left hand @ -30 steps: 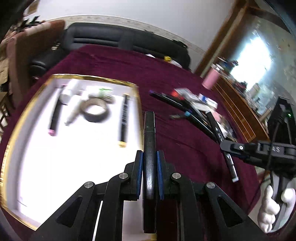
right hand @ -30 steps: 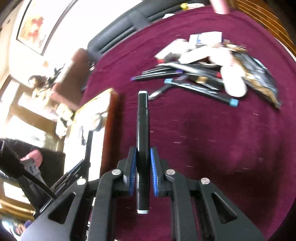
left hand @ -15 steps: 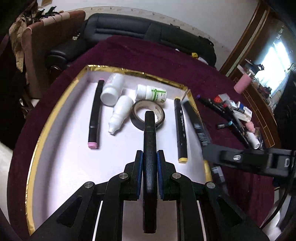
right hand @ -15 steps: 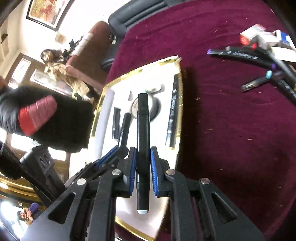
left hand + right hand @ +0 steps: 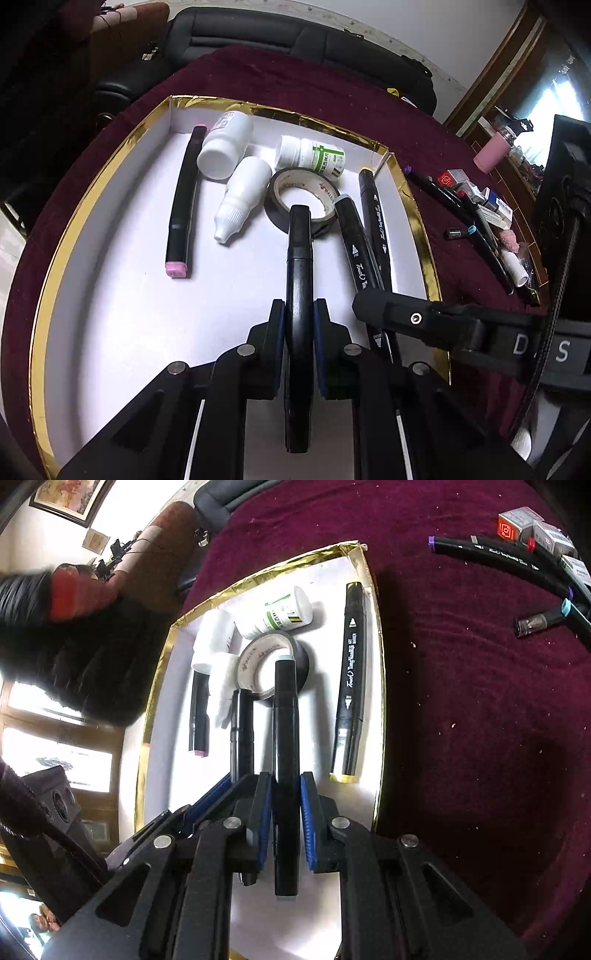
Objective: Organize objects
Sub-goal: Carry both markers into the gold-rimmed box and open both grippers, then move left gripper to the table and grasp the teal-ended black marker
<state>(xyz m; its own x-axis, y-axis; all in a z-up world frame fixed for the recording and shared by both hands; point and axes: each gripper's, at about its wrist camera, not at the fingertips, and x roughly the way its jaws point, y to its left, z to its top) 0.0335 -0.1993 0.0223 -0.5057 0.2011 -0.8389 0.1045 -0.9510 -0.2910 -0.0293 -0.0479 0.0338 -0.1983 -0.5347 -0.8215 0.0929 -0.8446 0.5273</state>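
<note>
My left gripper (image 5: 299, 317) is shut on a black marker (image 5: 300, 258) and hangs over the white, gold-rimmed tray (image 5: 110, 295). The marker's tip points at a roll of black tape (image 5: 295, 192). My right gripper (image 5: 285, 794) is shut on a second black marker with a pale cap (image 5: 284, 716), over the same tray. It shows in the left wrist view as a black finger (image 5: 388, 314) close on the right. In the tray lie a pink-capped marker (image 5: 181, 206), three white bottles (image 5: 225, 147) and a yellow-capped marker (image 5: 349, 679).
The tray sits on a maroon tablecloth (image 5: 480, 720). More black markers (image 5: 517, 565) and small boxes (image 5: 495, 206) lie in a pile on the cloth to the tray's right. A black sofa (image 5: 295, 40) stands behind the table. A person in dark clothes (image 5: 55, 627) is at the left.
Both grippers have come from over the maroon cloth to over the tray and sunk a little, each still gripping its marker. The right one has drawn in close beside the left.
</note>
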